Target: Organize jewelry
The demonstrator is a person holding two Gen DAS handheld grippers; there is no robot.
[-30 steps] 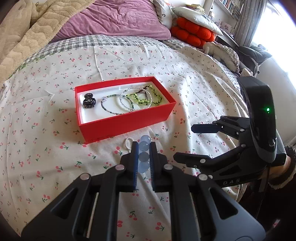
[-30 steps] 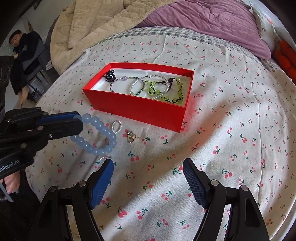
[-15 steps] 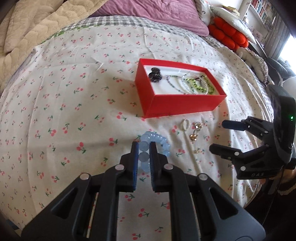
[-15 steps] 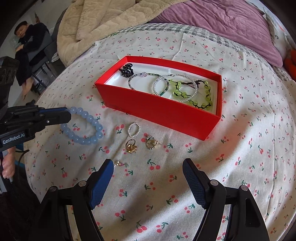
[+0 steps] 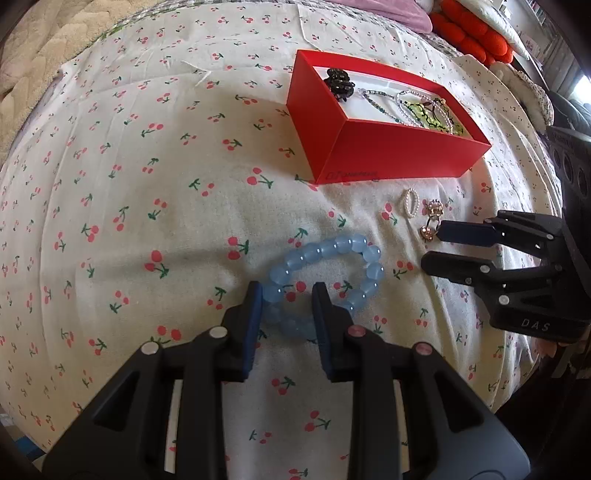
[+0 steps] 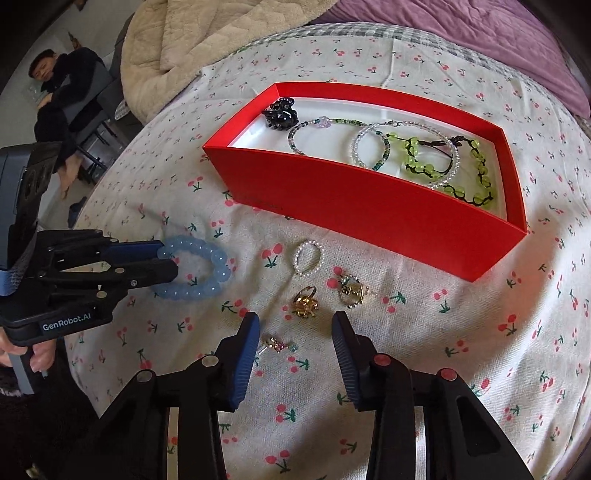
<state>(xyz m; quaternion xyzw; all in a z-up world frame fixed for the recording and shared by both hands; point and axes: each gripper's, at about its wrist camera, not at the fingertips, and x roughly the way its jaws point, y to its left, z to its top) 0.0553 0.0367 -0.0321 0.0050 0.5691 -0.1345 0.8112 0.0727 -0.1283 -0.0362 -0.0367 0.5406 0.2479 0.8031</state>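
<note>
A blue bead bracelet [image 5: 325, 273] lies flat on the cherry-print bedspread, also in the right wrist view [image 6: 195, 271]. My left gripper [image 5: 287, 291] is open with its near edge between the fingers. A red box [image 6: 369, 206] holds a black hair clip [image 6: 279, 112] and several bracelets [image 6: 424, 155]. In front of it lie a pearl ring [image 6: 308, 257], a gold ring [image 6: 306, 302], a charm ring [image 6: 352, 290] and a small pink piece [image 6: 277, 345]. My right gripper [image 6: 295, 328] is open and empty just before the gold ring.
A beige blanket [image 6: 207, 37] and purple pillow [image 6: 461, 33] lie at the bed's far end. Orange cushions [image 5: 472, 35] sit at the far right. A seated person [image 6: 62, 107] is beside the bed on the left.
My left gripper lowered the blue bracelet onto the bedspread and opened, letting it go. My right gripper moved closer to the rings and narrowed its opening.
</note>
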